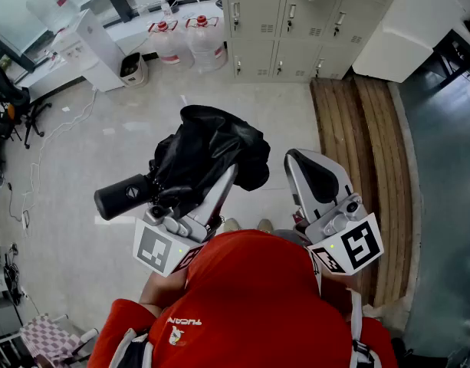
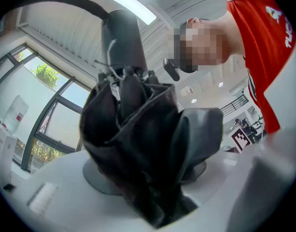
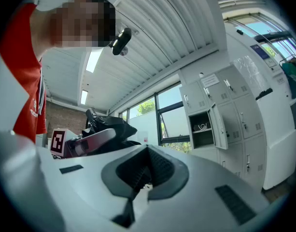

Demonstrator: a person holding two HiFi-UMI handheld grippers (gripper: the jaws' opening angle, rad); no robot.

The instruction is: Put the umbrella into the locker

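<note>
Red-shirted person holds left tool clamped on crumpled black folded umbrella.

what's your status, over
Left gripper shut on black umbrella. Right gripper shut, empty. Open locker some way off, nothing seen in the way.

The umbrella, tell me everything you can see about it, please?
The umbrella is a black folding one, closed, its cloth loosely bunched. A thick matte black cylindrical handle sticks out towards the left of the head view. The left gripper's jaws clamp the bunched cloth, holding it in the air above the pale floor.
</note>
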